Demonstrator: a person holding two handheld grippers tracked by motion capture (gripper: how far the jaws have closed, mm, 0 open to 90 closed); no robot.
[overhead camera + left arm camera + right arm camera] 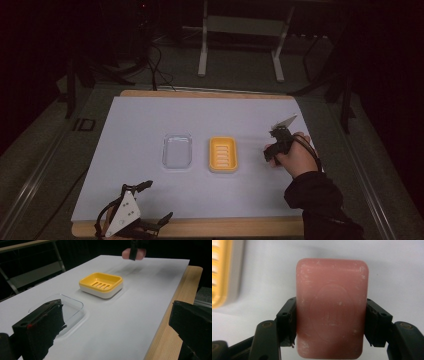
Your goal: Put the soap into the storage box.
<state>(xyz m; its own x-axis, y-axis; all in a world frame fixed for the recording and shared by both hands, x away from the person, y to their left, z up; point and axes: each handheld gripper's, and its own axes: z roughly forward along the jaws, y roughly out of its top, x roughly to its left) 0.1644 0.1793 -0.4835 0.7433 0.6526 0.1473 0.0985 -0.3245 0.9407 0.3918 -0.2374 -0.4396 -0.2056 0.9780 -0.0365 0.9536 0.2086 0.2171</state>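
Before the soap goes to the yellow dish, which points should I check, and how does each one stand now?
1. Right claw grips the pink soap on both sides: ok.
2. Soap is lifted off the white mat: cannot tell.
3. Yellow soap dish is empty: ok.
4. Path from soap to dish is free: ok.
5. Clear lid lies apart from the dish: ok.
6. Left claw rests open near the table edge: ok.

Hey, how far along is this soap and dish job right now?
Done: the right gripper is shut on the pink soap, a jaw pressing each long side, with the white table behind it. In hand: it holds the soap to the right of the yellow dish. Left: the dish's slotted tray is bare, so the soap probably goes there. The clear lid lies beside the dish. The left gripper sits open at the table's near edge.
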